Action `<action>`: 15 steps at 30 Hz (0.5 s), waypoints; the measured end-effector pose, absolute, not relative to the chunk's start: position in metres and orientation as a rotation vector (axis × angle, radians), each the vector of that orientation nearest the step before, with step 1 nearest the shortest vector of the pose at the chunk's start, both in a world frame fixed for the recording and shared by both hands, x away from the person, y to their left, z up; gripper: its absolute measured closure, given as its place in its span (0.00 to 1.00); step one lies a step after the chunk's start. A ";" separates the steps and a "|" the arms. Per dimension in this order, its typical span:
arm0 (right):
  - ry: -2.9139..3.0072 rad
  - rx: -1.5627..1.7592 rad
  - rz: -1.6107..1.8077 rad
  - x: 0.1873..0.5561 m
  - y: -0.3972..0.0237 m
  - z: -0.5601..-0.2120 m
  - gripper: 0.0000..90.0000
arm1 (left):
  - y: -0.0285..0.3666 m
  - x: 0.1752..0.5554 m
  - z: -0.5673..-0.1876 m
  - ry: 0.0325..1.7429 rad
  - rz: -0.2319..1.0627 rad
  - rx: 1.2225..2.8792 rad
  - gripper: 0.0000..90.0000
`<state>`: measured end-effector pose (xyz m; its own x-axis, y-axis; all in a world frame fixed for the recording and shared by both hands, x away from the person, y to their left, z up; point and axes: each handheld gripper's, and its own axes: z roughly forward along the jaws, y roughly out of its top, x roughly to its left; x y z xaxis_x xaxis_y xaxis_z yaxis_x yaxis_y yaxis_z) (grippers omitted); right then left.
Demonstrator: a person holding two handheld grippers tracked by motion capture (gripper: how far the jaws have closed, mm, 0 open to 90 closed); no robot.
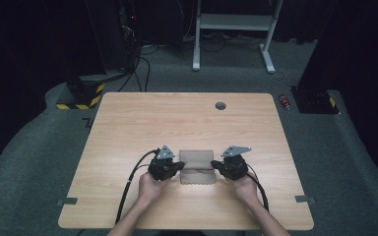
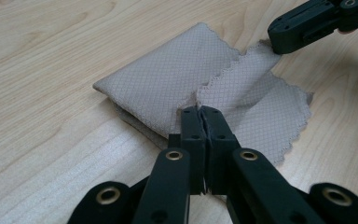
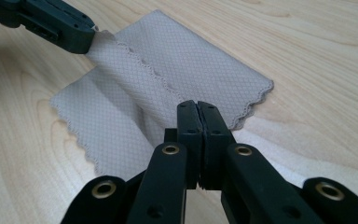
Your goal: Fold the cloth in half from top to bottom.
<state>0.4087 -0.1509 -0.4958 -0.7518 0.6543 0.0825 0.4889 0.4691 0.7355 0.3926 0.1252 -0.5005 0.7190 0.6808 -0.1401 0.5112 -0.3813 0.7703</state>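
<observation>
A beige cloth (image 1: 197,160) with scalloped edges lies folded on the wooden table (image 1: 177,118), near its front middle. My left gripper (image 1: 181,166) is at the cloth's left side and my right gripper (image 1: 214,166) at its right side. In the left gripper view the jaws (image 2: 200,112) are shut on an edge of the cloth (image 2: 168,79), and the right gripper (image 2: 303,23) farther off pinches the same folded strip. In the right gripper view the jaws (image 3: 198,109) are shut on the cloth (image 3: 200,60), with the left gripper (image 3: 60,25) gripping the strip's far end.
A round grommet hole (image 1: 220,105) sits near the table's far edge. Tape marks (image 1: 67,201) (image 1: 305,199) lie near the front corners. Bare wood surrounds the cloth. Beyond the table stand a white desk frame (image 1: 234,22) and dark equipment.
</observation>
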 end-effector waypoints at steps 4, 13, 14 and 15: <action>2.516 0.980 1.157 0.402 -0.153 -0.499 0.98 | 0.125 0.388 -0.501 0.891 0.244 2.078 0.98; 2.532 0.989 1.165 0.396 -0.155 -0.506 0.98 | 0.125 0.384 -0.509 0.892 0.225 2.099 0.98; 2.533 0.992 1.165 0.396 -0.156 -0.506 0.98 | 0.125 0.384 -0.509 0.892 0.224 2.100 0.98; 2.537 0.992 1.164 0.395 -0.156 -0.507 0.98 | 0.125 0.383 -0.509 0.888 0.226 2.100 0.98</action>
